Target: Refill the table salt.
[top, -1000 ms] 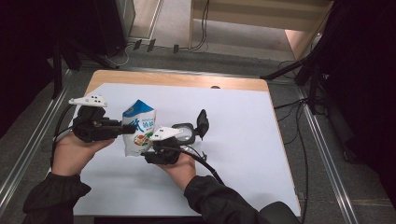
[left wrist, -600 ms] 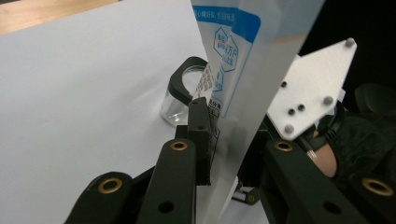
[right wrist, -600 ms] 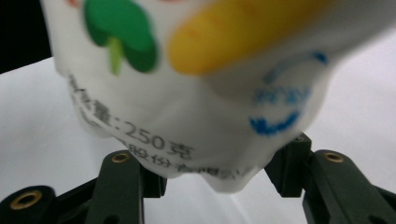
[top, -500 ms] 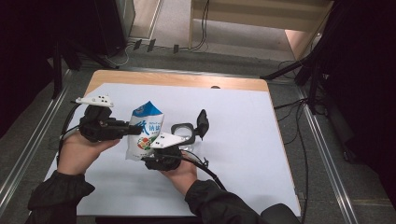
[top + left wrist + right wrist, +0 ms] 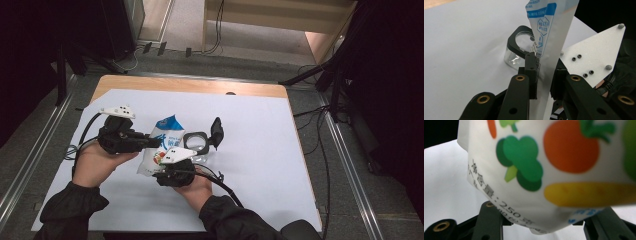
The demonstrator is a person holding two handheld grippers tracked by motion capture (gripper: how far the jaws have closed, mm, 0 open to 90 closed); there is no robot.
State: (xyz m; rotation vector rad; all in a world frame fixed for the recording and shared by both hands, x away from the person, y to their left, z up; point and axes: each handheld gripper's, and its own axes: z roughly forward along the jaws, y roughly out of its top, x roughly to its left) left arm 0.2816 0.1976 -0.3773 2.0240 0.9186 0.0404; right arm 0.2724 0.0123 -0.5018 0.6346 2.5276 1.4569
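High view: the bag, a white-and-blue food pouch printed with vegetables, is held between the two grippers above the white sheet. Its long axis runs away from the person, blue top end farthest out. The left gripper reaches in from the bag's left and pinches its upper edge. In the left gripper view the two black jaws are pressed against the flattened film of the bag, one on each side, with the sealed top rising just ahead of them. The right gripper sits below the bag's near end. In the right gripper view the bulging bottom of the bag lies between and just above the jaws, which are spread to about the pouch's width; whether the pads actually press it I cannot tell.

Just beyond the bag, ahead of both tools, stands a clear container with its black lid flipped open. Any pour would therefore seem to turn on swinging the top forward over that opening; the left gripper is nearer it.
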